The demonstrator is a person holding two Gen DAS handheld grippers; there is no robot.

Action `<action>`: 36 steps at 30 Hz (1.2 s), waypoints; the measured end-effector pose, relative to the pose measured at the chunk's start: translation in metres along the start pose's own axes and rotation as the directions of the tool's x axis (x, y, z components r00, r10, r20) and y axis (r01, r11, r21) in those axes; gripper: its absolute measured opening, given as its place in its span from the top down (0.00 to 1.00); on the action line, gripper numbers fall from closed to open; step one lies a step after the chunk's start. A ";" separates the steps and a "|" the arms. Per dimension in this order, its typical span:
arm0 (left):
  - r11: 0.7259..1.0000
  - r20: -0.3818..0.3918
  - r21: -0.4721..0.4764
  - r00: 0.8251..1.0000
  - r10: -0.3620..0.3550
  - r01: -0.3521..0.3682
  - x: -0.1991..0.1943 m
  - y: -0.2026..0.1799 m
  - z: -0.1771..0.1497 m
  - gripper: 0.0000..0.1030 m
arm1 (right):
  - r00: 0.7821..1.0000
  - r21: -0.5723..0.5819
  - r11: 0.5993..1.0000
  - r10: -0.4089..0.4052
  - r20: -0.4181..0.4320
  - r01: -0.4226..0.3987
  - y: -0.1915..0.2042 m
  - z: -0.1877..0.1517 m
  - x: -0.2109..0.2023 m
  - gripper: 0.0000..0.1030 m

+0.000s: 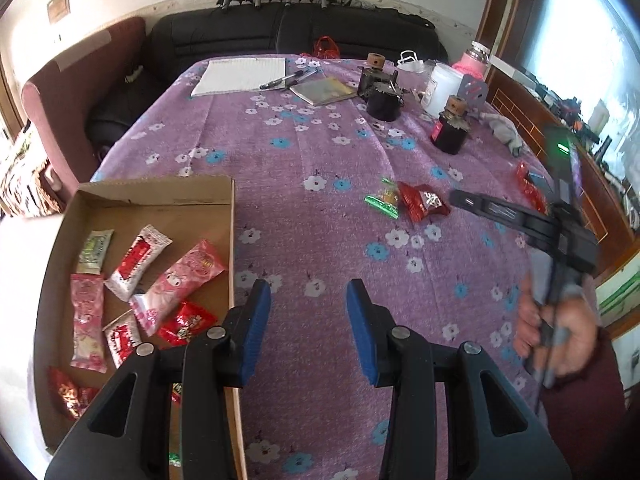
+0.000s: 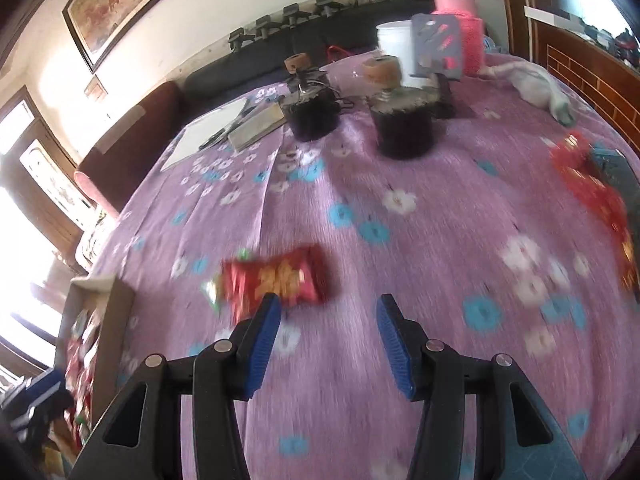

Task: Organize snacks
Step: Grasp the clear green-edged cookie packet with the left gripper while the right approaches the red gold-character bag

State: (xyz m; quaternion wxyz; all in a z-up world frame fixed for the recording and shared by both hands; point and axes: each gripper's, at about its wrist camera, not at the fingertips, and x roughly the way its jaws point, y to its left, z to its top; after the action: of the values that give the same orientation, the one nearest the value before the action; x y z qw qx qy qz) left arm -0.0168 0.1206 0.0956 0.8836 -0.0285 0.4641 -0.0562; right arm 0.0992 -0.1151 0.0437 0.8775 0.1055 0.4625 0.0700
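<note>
The red snack [image 2: 276, 280] lies flat on the purple cloth [image 2: 400, 248], just ahead of the right gripper [image 2: 326, 344] and a little toward its left finger, whose blue pad [image 2: 262, 340] overlaps the wrapper's near edge in the right wrist view. A green snack [image 1: 383, 199] lies against the red one's far left side; from the right wrist only a sliver of it shows. The right gripper is spread wide and holds nothing. More red snacks [image 2: 592, 192] lie well off to its right, blurred.

The box [image 1: 160, 196] sits to the left of the left gripper [image 1: 308, 332], its right wall just beside the left finger. Inside lie pink, white, red and green packets [image 1: 176, 280]. The left gripper is also spread and empty, over bare cloth.

The step in hand looks like reaching for the next loose snack, with the right gripper closing in on the red one. The next move would call for shifting slightly left so the wrapper sits between the fingers, lowering to the cloth, and pinching the thin packet without catching the fabric or the green one. Then it must be carried left to the box.
</note>
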 end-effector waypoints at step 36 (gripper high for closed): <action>0.986 -0.167 0.096 0.978 -0.122 0.139 0.144 -0.080 0.103 0.64 | 0.994 -0.003 0.996 0.092 -0.057 -0.092 -0.005 -0.078 -0.042 0.33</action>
State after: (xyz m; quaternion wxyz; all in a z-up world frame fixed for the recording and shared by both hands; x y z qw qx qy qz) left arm 0.1438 0.0229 0.0446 0.8381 -0.0070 0.5270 -0.1410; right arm 0.0112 -0.1200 0.0325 0.8602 0.1223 0.4816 0.1147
